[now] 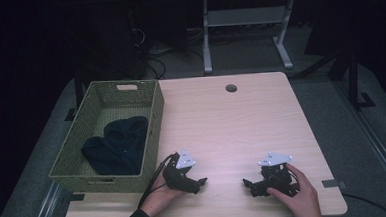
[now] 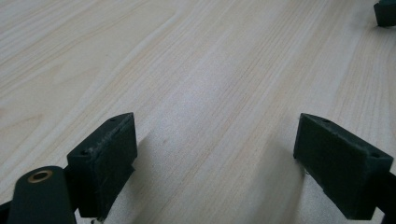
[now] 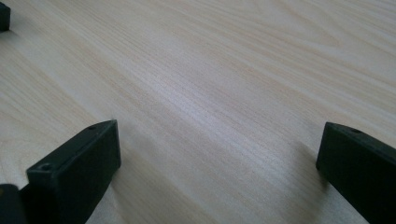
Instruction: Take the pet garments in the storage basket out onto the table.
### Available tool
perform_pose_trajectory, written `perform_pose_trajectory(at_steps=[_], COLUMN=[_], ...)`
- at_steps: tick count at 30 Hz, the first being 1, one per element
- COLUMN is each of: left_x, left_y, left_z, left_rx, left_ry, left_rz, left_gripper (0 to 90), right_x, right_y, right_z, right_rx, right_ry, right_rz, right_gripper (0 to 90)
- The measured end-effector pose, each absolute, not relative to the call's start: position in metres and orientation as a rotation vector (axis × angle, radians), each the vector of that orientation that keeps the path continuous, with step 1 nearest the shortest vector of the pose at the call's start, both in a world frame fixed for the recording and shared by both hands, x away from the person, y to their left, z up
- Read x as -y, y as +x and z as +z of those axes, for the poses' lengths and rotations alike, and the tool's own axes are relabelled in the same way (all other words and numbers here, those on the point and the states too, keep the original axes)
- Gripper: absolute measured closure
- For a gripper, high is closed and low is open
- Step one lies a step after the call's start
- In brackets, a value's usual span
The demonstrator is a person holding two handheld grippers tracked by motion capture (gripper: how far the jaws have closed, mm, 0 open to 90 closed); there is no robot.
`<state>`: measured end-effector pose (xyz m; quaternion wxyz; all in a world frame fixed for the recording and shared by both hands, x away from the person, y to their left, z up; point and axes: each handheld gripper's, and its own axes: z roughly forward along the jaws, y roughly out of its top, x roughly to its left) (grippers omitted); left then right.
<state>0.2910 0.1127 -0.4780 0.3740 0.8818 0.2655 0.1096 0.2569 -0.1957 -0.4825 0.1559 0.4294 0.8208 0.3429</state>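
Note:
Both grippers rest low on the light wooden table [image 1: 231,121] near its front edge, each in one of the person's hands. My left gripper [image 1: 197,184] lies just right of the basket's near corner, jaws wide apart with bare wood between them [image 2: 217,154]. My right gripper [image 1: 249,185] sits further right, jaws pointing left toward the other one, also spread wide over bare wood [image 3: 219,163]. A dark blue garment [image 1: 117,145] lies bunched inside a green woven basket [image 1: 154,115] at the table's left side. Nothing is held.
The table has a round cable hole [image 1: 231,88] near its far edge. Beyond the table stand a white desk frame [image 1: 247,30] and dark cables on the floor. The basket overhangs the table's left edge.

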Motion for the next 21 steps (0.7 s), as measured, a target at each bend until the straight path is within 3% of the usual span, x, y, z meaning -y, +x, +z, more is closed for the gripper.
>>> perform_pose_trajectory(at_steps=[21], left_x=[-0.1109], left_y=[0.2972], left_z=[-0.4703], left_rx=[-0.716], left_ry=[2.296], left_rz=[0.263], left_gripper=[13.5], right_x=[0.1957], right_y=[0.2569], right_z=[-0.4824], right_rx=[-2.351], right_ry=[1.231], right_rz=[0.982], right_gripper=[0.0])
